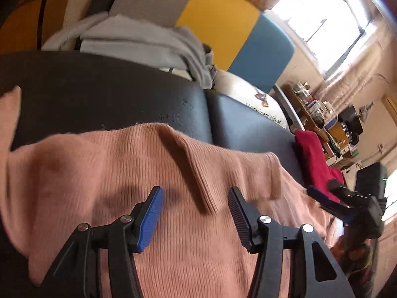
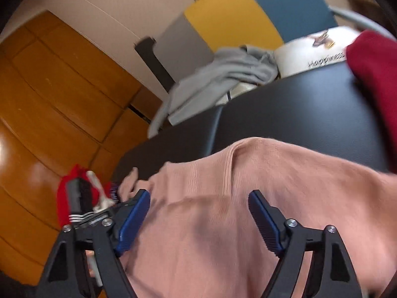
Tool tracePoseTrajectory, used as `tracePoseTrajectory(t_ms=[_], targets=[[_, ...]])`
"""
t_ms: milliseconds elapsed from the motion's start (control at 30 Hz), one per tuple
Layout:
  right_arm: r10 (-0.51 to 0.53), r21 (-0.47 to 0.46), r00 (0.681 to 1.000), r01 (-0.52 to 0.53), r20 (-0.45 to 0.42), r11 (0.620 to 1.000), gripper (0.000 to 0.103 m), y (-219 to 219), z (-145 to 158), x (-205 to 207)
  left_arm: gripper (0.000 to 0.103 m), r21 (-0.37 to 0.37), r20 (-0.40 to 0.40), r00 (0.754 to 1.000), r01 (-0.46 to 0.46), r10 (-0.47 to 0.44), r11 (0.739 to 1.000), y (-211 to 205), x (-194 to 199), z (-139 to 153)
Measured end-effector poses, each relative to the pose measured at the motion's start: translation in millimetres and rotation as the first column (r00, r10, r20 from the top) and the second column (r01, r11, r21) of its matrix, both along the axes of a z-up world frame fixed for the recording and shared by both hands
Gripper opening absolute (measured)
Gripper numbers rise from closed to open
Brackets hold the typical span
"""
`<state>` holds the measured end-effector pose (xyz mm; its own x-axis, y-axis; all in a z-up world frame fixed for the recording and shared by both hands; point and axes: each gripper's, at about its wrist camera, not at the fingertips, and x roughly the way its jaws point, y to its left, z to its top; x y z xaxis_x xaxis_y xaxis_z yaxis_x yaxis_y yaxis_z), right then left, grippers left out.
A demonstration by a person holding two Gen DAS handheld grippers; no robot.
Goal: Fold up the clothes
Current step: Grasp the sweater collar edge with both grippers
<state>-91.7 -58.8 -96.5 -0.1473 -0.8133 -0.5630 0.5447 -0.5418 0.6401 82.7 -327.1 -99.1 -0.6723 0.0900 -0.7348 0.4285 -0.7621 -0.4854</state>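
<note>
**Pink knit spread on a black padded bench**

The pink ribbed sweater (image 1: 153,173) lies rumpled across the near part of the black padded bench (image 1: 99,92), a raised fold running through its middle. The left gripper (image 1: 196,213) hovers over the knit with its fingers (image 1: 151,218) apart and nothing between them. The right gripper (image 2: 198,221) also stands over the sweater, its blue-padded fingers (image 2: 134,221) spread wide and clear of the cloth.

At the right end of the bench lies a dark red garment (image 2: 377,79). Beyond the far edge, a grey garment (image 1: 148,42) is heaped beside a white cushion (image 2: 315,49) with printed lettering. Behind them stand grey, yellow (image 1: 218,22) and blue panels (image 1: 263,57). A bright window (image 1: 320,17) with curtains lights the far right, above a cluttered shelf (image 1: 320,114). To the left the floor (image 2: 49,114) is glossy orange wood.
</note>
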Motion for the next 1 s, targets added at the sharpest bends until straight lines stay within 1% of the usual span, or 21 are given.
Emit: tracePoseTrajectory(t_ms=[33, 100, 167, 200, 233, 267, 300, 333, 367, 400, 433, 467, 533, 567, 633, 767, 833, 867, 933, 967, 1000], targets=[[-0.018, 0.007, 1.000, 0.018, 0.023, 1.000, 0.081, -11.7, -9.4, -10.9, 0.055, 0.030, 0.004, 1.000, -0.001, 0.001, 1.000, -6.2, -5.8, -4.6], [-0.035, -0.010, 0.998, 0.036, 0.061, 0.999, 0.080, -18.3, -20.3, -24.5, 0.055, 0.104, 0.010, 1.000, -0.008, 0.007, 0.995, -18.6, -19.0, -14.1], [-0.018, -0.007, 0.995, 0.019, 0.094, 1.000, 0.080, -26.7, -31.2, -36.4, 0.055, 0.136, 0.011, 1.000, 0.005, -0.007, 0.991, -23.1, -30.6, -20.3], [0.004, -0.005, 0.993, -0.003, 0.118, 1.000, 0.079, -30.4, -36.0, -43.2, 0.055, 0.143, 0.025, 1.000, 0.013, -0.017, 0.990, -25.0, -37.1, -24.6], [0.028, 0.001, 0.989, -0.028, 0.147, 1.000, 0.068, -37.5, -44.1, -48.4, 0.054, 0.151, 0.039, 0.999, 0.016, -0.022, 0.988, -25.7, -43.4, -27.9], [0.048, 0.008, 0.986, -0.050, 0.159, 0.999, 0.050, -44.4, -49.8, -50.4, 0.054, 0.152, 0.027, 0.999, 0.029, -0.034, 0.988, -24.7, -46.8, -27.1], [0.060, 0.020, 0.986, -0.064, 0.157, 0.998, 0.039, -50.5, -52.4, -52.8, 0.050, 0.152, 0.015, 0.999, 0.043, -0.046, 0.987, -23.7, -50.2, -26.2], [0.067, 0.038, 0.987, -0.073, 0.149, 0.997, 0.019, -56.5, -57.1, -52.0, 0.046, 0.140, 0.009, 0.998, 0.063, -0.065, 0.988, -21.6, -54.1, -24.6], [0.071, 0.051, 0.988, -0.079, 0.141, 0.996, 0.008, -61.0, -61.4, -51.8, 0.033, 0.127, 0.003, 0.997, 0.082, -0.083, 0.989, -19.4, -57.9, -23.0], [0.074, 0.057, 0.989, -0.082, 0.127, 0.995, 0.008, -63.6, -62.2, -51.9, 0.013, 0.094, 0.004, 0.996, 0.094, -0.094, 0.991, -17.0, -61.8, -22.0], [0.077, 0.063, 0.991, -0.085, 0.113, 0.994, 0.008, -66.2, -63.0, -51.9, 0.006, 0.051, 0.012, 0.996, 0.090, -0.090, 0.995, -16.5, -66.1, -22.7], [0.082, 0.063, 0.992, -0.088, 0.100, 0.994, 0.008, -68.4, -63.3, -52.5, 0.006, 0.069, -0.005, 0.997, 0.080, -0.080, 0.994, -21.6, -69.4, -24.4], [0.082, 0.020, 0.994, -0.084, 0.072, 0.996, 0.008, -69.7, -55.5, -60.1, 0.005, 0.100, -0.035, 0.998, 0.050, -0.046, 0.994, -33.4, -75.0, -26.1], [0.076, -0.003, 0.996, -0.076, 0.056, 0.997, 0.008, -70.2, -50.2, -65.4, 0.005, 0.107, -0.048, 0.999, 0.025, -0.020, 0.994, -42.4, -79.8, -25.1], [0.052, -0.049, 0.998, -0.050, 0.038, 0.998, 0.008, -73.2, -39.0, -80.2, 0.005, 0.115, -0.069, 0.998, 0.004, 0.004, 0.993, -56.8, -89.9, -21.6], [0.038, -0.060, 0.999, -0.037, 0.004, 0.998, 0.008, -97.3, -27.8, -111.7, 0.005, 0.058, -0.062, 0.998, -0.009, 0.013, 0.998, -71.5, -118.7, -14.8], [0.020, -0.064, 1.000, -0.019, 0.014, 0.998, 0.008, -111.8, -28.7, -128.0, 0.005, 0.051, -0.060, 0.998, -0.027, 0.030, 0.998, -81.9, -134.9, -14.5], [0.010, -0.070, 1.000, -0.009, 0.020, 0.998, 0.008, -116.0, -29.7, -136.4, 0.005, 0.064, -0.057, 0.998, -0.027, 0.030, 0.998, -87.9, -139.5, -15.8], [-0.007, -0.069, 0.998, 0.011, 0.061, 0.998, 0.008, -129.8, -37.1, -156.3, 0.005, 0.130, -0.054, 0.997, -0.042, 0.050, 0.991, -102.6, -150.2, -23.7], [-0.019, -0.077, 0.994, 0.027, 0.104, 0.997, 0.008, -133.0, -43.1, -165.6, 0.009, 0.163, -0.053, 0.997, -0.050, 0.060, 0.985, -109.9, -155.4, -27.6], [-0.029, -0.087, 0.989, 0.042, 0.145, 0.995, 0.008, -135.1, -49.2, -174.0, 0.016, 0.195, -0.053, 0.995, -0.068, 0.079, 0.978, -116.2, -157.4, -30.2]])
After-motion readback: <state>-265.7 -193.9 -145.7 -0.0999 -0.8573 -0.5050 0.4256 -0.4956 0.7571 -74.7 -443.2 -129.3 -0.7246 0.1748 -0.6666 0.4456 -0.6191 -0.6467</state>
